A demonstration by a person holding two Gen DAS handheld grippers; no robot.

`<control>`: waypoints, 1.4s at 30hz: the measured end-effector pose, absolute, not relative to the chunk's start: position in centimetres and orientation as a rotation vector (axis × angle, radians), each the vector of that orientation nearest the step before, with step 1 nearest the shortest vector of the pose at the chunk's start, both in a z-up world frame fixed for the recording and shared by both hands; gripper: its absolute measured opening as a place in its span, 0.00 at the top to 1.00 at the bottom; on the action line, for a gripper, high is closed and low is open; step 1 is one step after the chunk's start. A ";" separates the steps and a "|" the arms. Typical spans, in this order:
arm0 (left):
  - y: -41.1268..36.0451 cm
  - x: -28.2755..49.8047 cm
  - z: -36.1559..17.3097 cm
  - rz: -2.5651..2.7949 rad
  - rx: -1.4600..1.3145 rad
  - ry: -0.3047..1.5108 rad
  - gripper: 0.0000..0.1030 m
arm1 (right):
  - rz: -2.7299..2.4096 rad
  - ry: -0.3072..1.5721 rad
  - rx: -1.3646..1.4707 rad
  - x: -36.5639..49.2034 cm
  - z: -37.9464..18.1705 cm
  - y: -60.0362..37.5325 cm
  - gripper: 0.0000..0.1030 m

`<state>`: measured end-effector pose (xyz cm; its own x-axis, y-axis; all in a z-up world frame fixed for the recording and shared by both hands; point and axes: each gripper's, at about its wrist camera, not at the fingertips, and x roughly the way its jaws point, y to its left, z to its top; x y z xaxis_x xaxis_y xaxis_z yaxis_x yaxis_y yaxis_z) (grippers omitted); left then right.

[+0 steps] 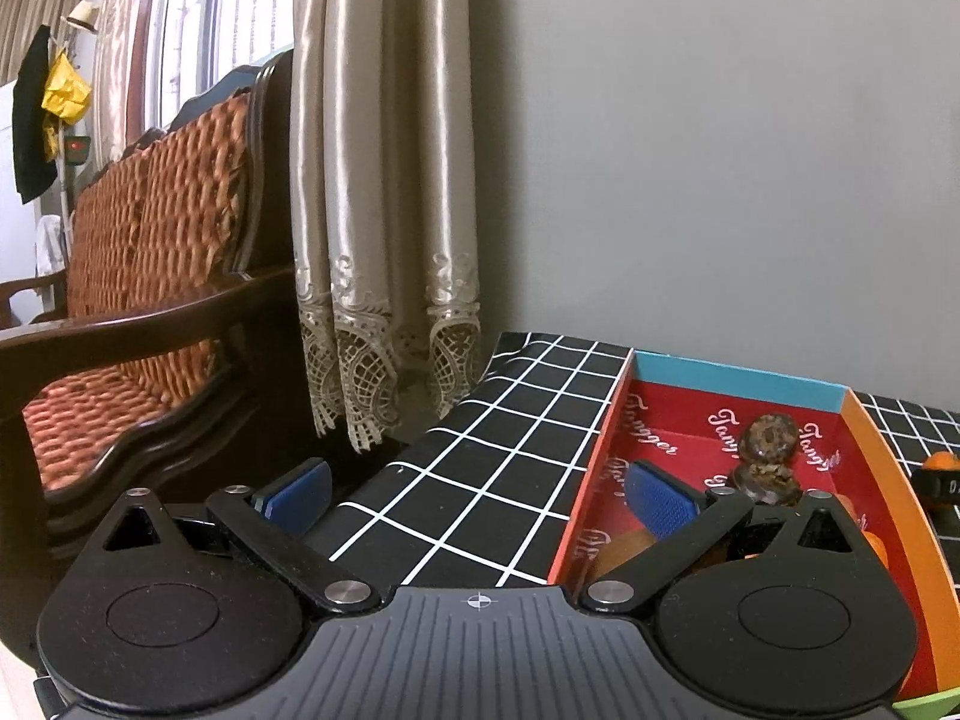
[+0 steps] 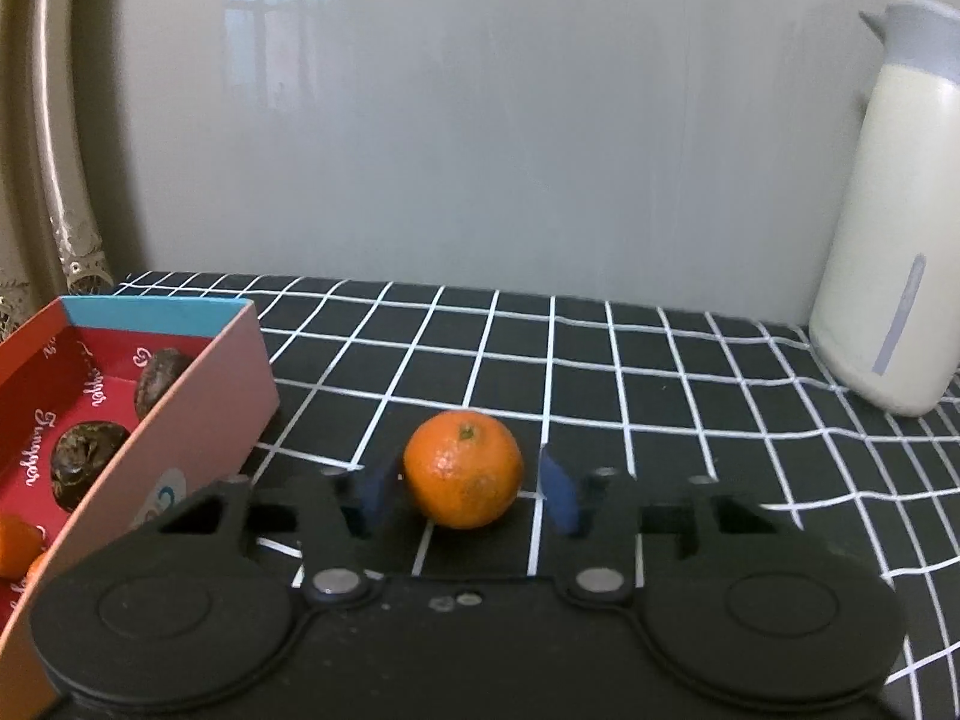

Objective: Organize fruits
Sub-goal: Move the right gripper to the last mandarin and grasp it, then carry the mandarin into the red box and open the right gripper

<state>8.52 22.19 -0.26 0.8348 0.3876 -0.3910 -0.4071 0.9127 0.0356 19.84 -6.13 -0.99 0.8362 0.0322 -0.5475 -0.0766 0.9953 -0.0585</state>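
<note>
An orange mandarin (image 2: 462, 468) sits on the black grid tablecloth between the blue pads of my right gripper (image 2: 471, 495). The jaws are open, with small gaps on both sides of the fruit. A red box (image 2: 198, 384) with a blue end wall stands to its left and holds two dark brown fruits (image 2: 87, 462) and orange fruit (image 2: 15, 543). In the left wrist view the same box (image 1: 882, 480) lies at the right with the dark fruits (image 1: 768, 438) inside. My left gripper (image 1: 480, 495) is open and empty, its right pad over the box's left wall.
A white jug (image 2: 894, 222) with a grey lid stands at the back right by the grey wall. A wooden sofa with a woven orange seat (image 1: 120, 312) and beige curtains (image 1: 384, 192) lie left of the table. The other gripper (image 1: 939, 477) shows beyond the box.
</note>
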 end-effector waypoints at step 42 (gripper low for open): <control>21.6 4.9 1.3 0.426 0.011 0.389 0.00 | 0.318 0.413 -0.136 8.8 4.2 1.0 0.61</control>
